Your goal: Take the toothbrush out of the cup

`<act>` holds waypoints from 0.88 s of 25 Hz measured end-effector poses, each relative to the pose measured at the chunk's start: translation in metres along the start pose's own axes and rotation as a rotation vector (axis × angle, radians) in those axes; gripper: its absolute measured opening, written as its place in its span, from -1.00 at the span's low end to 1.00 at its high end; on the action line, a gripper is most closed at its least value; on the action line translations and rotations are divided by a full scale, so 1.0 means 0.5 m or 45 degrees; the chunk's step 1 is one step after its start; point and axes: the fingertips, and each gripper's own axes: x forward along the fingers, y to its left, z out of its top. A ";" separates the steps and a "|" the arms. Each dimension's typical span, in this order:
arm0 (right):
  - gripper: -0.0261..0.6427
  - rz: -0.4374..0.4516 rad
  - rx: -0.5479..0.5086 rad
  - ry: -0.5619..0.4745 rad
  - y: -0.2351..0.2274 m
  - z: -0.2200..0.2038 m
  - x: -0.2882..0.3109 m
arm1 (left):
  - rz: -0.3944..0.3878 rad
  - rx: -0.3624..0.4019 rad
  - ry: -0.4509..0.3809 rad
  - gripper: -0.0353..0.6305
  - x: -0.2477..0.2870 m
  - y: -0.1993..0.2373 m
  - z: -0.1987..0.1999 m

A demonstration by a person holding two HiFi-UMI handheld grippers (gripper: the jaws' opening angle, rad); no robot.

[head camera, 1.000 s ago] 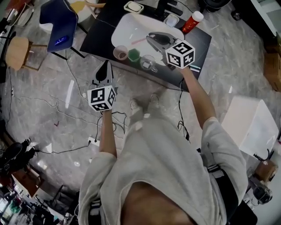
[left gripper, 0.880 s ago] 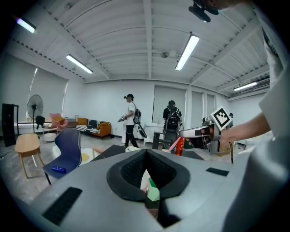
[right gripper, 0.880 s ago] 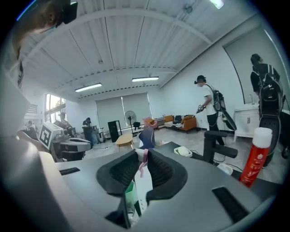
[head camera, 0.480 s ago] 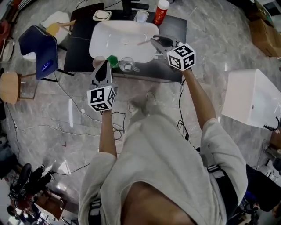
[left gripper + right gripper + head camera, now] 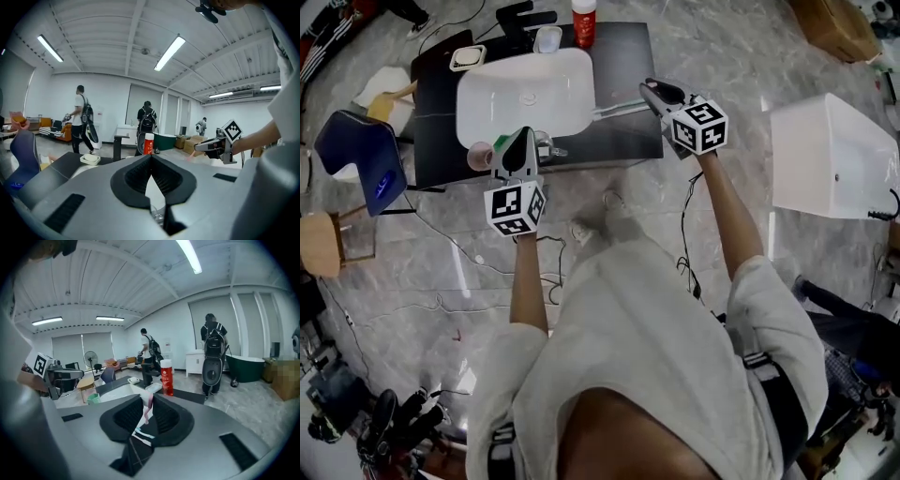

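Note:
A pink-and-white toothbrush [image 5: 614, 111] sticks out leftward from my right gripper [image 5: 649, 90], which is shut on its handle just right of the white basin [image 5: 525, 94]. In the right gripper view the toothbrush [image 5: 146, 408] stands between the pads of the right gripper [image 5: 149, 401]. A pink cup [image 5: 478, 156], a green cup [image 5: 501, 146] and a clear glass [image 5: 547, 147] stand in a row at the table's front edge. My left gripper [image 5: 523, 137] hovers over that row, tips together, with nothing held. In the left gripper view the left gripper [image 5: 151, 157] shows its tips touching.
The dark table [image 5: 623, 141] also carries a red bottle [image 5: 583, 19], a soap dish [image 5: 468, 58] and a clear tray [image 5: 547, 39]. A blue chair [image 5: 364, 159] and wooden stool [image 5: 323, 244] stand left, a white box [image 5: 830, 155] right. Cables cross the floor. People stand far off.
My right gripper has carried the toothbrush from over the basin to its right side. The left gripper has come from the floor area up to the cups at the table's edge.

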 end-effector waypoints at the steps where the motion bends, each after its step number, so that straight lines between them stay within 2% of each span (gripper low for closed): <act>1: -0.70 -0.028 0.009 0.003 -0.011 -0.009 -0.015 | -0.017 0.003 0.001 -0.82 0.006 -0.010 -0.001; 9: -0.70 -0.223 0.033 0.037 -0.066 -0.068 -0.115 | -0.107 0.018 0.014 -0.82 0.025 -0.061 -0.006; 13: -0.70 -0.337 -0.019 0.098 -0.084 -0.101 -0.145 | -0.130 0.020 0.019 -0.82 0.028 -0.067 -0.012; 17: -0.70 -0.449 -0.169 0.213 -0.087 -0.128 -0.159 | -0.146 0.020 0.021 -0.82 0.023 -0.075 -0.016; 22: -0.70 -0.509 -0.491 0.419 -0.050 -0.164 -0.120 | -0.146 0.019 0.030 -0.82 0.017 -0.069 -0.022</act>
